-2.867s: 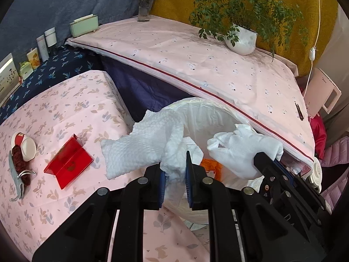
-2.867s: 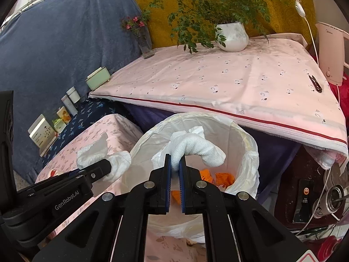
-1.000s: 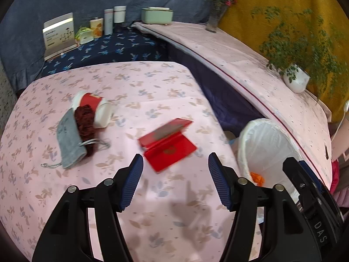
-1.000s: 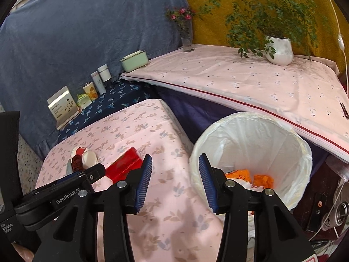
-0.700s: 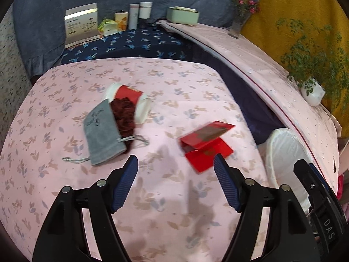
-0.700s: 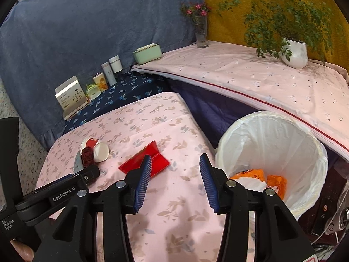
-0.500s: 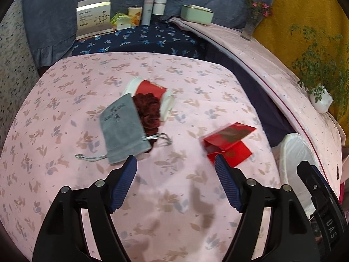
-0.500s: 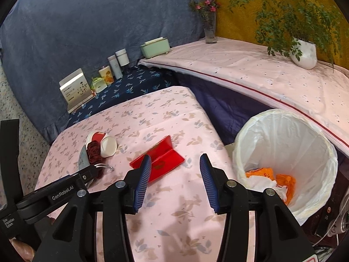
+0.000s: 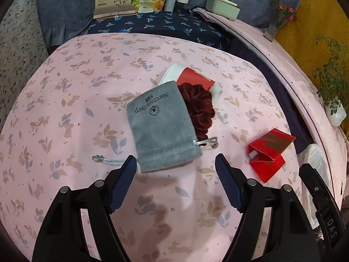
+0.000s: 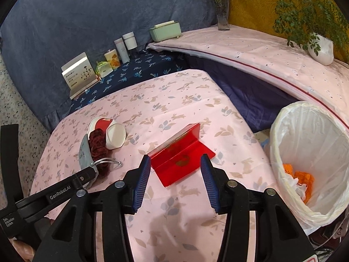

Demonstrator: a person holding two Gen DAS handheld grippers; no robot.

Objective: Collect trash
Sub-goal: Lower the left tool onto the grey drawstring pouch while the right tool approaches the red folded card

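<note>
Both tongs swung from the bin (image 10: 309, 152) to the tabletop (image 9: 65, 100).
Left tongs (image 9: 175, 161) wide over grey pouch (image 9: 160, 124); right tongs (image 10: 175, 161) half-spread, empty, at red envelope (image 10: 181, 155).

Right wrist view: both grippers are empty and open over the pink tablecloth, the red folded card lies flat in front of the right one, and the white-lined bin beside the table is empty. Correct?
Not quite. The bin is not empty: the right wrist view shows orange scraps and white paper at its bottom. The rest stands: right gripper and left gripper are open and empty, with the red folded card on the tablecloth.
</note>
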